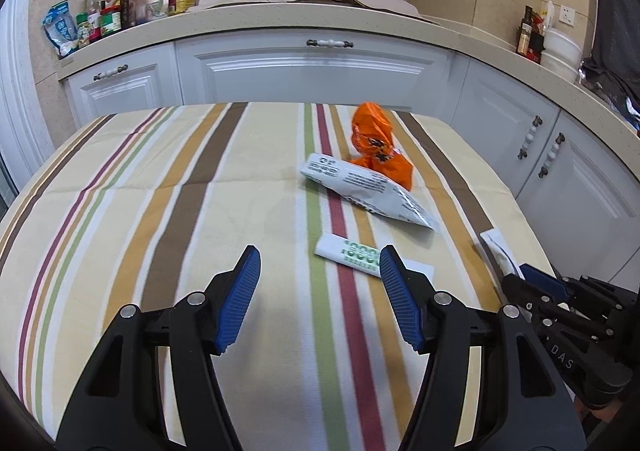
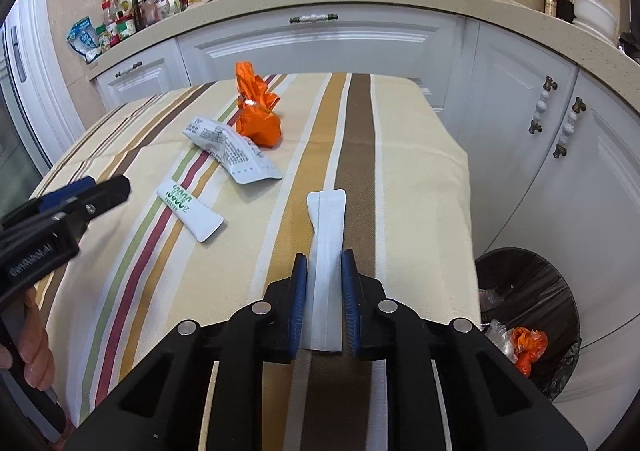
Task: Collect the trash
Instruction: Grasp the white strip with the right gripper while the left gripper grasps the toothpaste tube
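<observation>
Right wrist view: the right gripper (image 2: 324,303) is clamped on a long white wrapper (image 2: 326,235). Its long axis runs straight ahead along the fingers, the flared far end pointing toward the cabinets (image 2: 320,47), above a striped tablecloth (image 2: 416,155). Left of it lies a small white packet (image 2: 190,209) with green print, slanting from far left to near right. Beyond that, a grey-white pouch (image 2: 232,151) lies on the same slant, touching a crumpled orange wrapper (image 2: 256,107). A black-lined bin (image 2: 532,315) sits on the floor, low to the right of the table, with another orange wrapper inside.

In the left wrist view, the left gripper (image 1: 320,291) hangs over the cloth with its jaws wide apart and nothing between them. The small packet is just past its right fingertip. Pans and bottles crowd the counter (image 1: 248,17) behind.
</observation>
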A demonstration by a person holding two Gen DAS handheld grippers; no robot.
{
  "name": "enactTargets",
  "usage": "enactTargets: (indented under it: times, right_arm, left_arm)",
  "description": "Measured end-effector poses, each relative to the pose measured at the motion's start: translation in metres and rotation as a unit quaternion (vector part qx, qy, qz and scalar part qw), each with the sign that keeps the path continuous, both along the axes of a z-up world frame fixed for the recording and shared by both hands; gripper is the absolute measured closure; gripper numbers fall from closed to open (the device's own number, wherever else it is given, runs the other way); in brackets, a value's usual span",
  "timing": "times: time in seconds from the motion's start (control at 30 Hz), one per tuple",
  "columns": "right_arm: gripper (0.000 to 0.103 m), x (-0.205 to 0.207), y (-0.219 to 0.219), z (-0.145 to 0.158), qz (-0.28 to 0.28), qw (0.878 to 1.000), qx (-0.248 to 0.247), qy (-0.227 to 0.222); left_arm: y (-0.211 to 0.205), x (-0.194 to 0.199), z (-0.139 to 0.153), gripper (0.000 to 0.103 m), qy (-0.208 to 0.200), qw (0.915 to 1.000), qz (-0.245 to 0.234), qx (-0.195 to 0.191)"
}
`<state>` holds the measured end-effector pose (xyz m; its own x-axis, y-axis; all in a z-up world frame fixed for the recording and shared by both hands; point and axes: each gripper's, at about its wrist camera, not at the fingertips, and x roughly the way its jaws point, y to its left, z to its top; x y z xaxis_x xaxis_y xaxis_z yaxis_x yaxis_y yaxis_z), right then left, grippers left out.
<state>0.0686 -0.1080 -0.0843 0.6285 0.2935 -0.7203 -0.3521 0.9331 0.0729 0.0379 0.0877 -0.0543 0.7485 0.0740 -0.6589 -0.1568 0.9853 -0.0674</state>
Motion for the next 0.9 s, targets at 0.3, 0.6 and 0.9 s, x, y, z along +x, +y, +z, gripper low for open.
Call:
enactTargets:
  times: [0.3,0.6,0.9]
  right_arm:
    - [0.084,-0.003,-0.025,0.010,-0.014,0.999,0.021,-0.021]
    - [0.084,-0.005,-0.051,0.015,-0.033,0.998,0.042,-0.033]
    - [0.084,-0.006,-0.060,0.015,-0.037,0.997,0.051,-0.035]
  left_arm:
    - [-0.039,0.020,-0.011,0.033,0.022,0.9992,-0.031,0.009]
    - [-0.048,0.047,-0.029,0.033,0.067,0.9976,-0.014,0.012]
    - [-0.037,0.053,-0.037,0.033,0.098,0.9951,-0.005,0.010]
